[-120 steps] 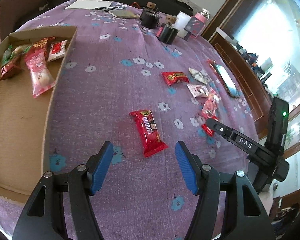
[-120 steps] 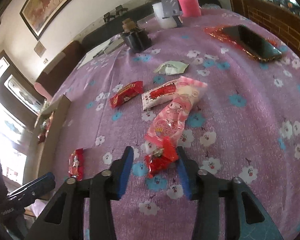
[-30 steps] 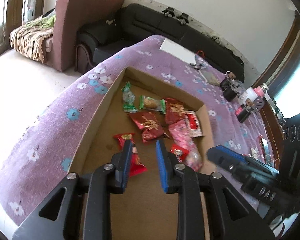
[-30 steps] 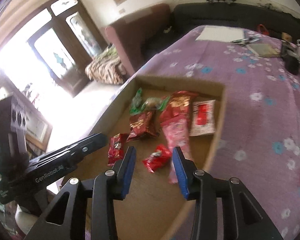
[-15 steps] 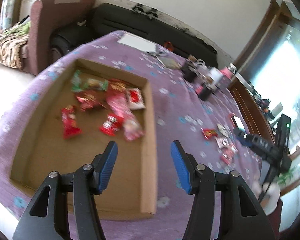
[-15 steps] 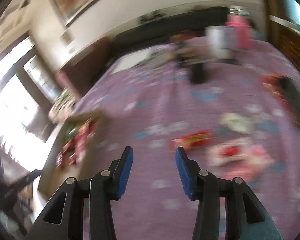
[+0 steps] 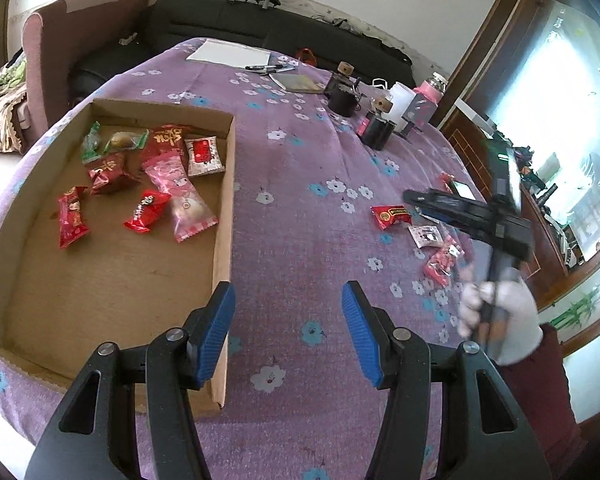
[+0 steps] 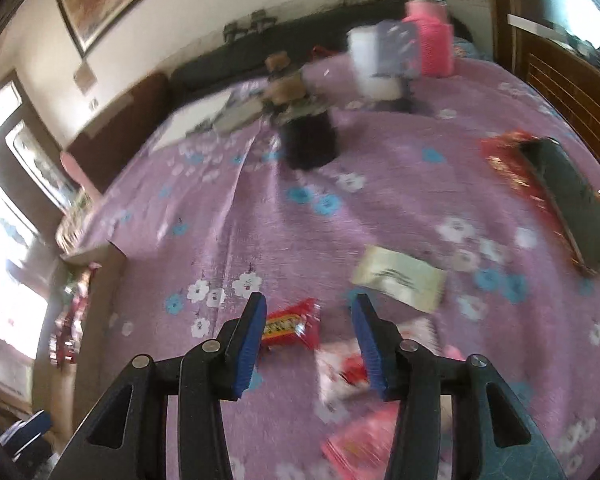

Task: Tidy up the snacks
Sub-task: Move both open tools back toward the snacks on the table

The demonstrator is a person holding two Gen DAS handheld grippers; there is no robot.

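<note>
While eight snacks (image 7: 156, 210) lie in the box (image 7: 100, 280) at ten o'clock, four wait at two o'clock on the bench (image 7: 300, 208); both grippers' jaws gape apart, empty.

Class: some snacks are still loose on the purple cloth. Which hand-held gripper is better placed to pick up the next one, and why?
Right. The right hand-held gripper is open directly over the red snack packet, whereas the left hand-held gripper is open over bare cloth beside the cardboard box.

A pink bottle (image 7: 430, 92) and white jug (image 7: 402, 102) stand near the tabletop's (image 7: 300, 208) far edge, beside dark jars (image 7: 374, 130), white paper (image 7: 230, 53) and a phone (image 8: 568, 196).
</note>
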